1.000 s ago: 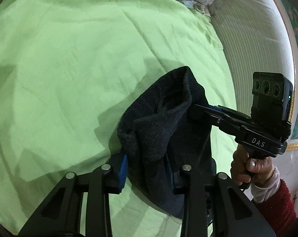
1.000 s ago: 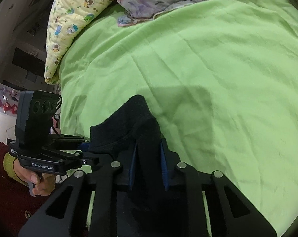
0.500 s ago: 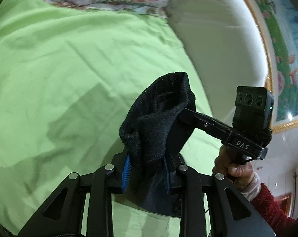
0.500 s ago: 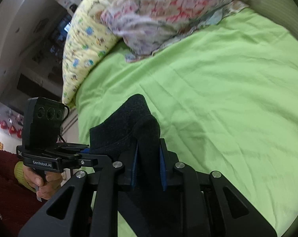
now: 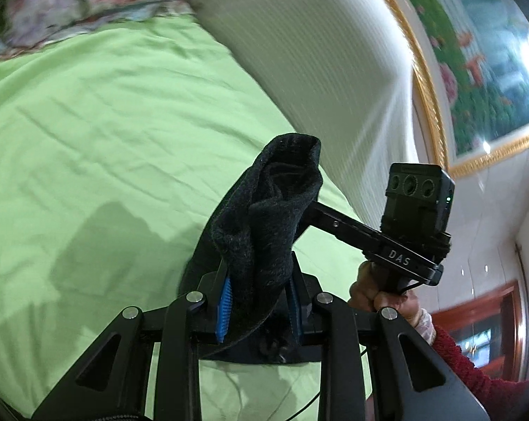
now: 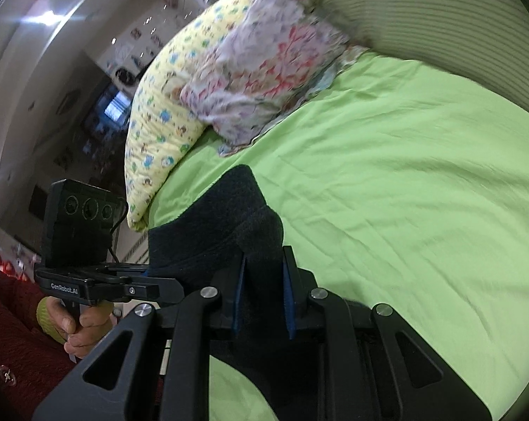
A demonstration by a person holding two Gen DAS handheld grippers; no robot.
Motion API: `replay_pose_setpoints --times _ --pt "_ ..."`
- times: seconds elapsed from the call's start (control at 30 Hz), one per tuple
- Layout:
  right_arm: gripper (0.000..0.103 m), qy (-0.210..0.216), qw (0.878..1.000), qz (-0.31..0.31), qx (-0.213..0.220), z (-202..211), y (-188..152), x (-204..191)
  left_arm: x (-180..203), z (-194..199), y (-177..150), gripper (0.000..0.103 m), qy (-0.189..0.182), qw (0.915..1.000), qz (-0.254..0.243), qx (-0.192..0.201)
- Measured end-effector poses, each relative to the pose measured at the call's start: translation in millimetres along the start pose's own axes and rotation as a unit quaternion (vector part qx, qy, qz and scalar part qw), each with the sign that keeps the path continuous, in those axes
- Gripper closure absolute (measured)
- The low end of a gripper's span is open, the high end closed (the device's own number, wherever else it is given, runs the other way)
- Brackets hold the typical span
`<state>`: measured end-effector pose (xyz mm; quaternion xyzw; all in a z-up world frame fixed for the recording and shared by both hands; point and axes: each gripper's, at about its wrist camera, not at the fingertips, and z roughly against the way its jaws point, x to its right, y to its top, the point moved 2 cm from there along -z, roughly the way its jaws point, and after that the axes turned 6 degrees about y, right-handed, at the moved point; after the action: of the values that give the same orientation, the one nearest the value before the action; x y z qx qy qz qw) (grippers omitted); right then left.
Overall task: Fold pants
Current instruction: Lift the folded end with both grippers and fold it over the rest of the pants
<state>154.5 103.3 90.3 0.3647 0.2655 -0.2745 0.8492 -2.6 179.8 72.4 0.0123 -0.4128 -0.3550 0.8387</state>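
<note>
Fingers of the left gripper and right gripper are both pinched nearly shut on the dark pants, held bunched above the green bed; soft, limp knit, probably best gripped at its edges.

"DAS" on right hand-held gripper; apparently "GenRobot.AI" on left hand-held gripper.

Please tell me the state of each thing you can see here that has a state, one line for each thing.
black pants: bunched, lifted above the bed, clamped at two places.
left gripper: shut on the black pants.
right gripper: shut on the black pants.
green sheet: spread over the bed, wrinkled.
yellow pillow: lying at the bed's edge.
floral quilt: crumpled beside the yellow pillow.
</note>
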Motion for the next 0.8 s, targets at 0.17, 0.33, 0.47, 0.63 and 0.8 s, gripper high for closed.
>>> replay_pose_setpoints --times 0.17,0.33,0.47,0.63,0.8 --pt "0.083 -0.014 0.999 -0.024 0.036 39 -29 8 44 -19 -21 0.077 -0.013 0.9984 -0.045 -0.032" --pt "0.083 -0.03 0.996 -0.053 0.065 73 -63 20 82 -40 -46 0.077 -0.02 0.9939 -0.087 -0.065" --pt "0.083 -0.041 0.993 -0.071 0.083 95 -87 28 102 -57 -63 0.077 -0.023 0.9896 -0.113 -0.086" --pt "0.083 -0.055 0.989 -0.095 0.102 114 -116 38 127 -81 -85 0.077 -0.019 0.9828 -0.144 -0.114" --pt "0.083 -0.069 0.984 -0.12 0.114 129 -145 50 141 -103 -104 0.077 -0.013 0.9756 -0.171 -0.137"
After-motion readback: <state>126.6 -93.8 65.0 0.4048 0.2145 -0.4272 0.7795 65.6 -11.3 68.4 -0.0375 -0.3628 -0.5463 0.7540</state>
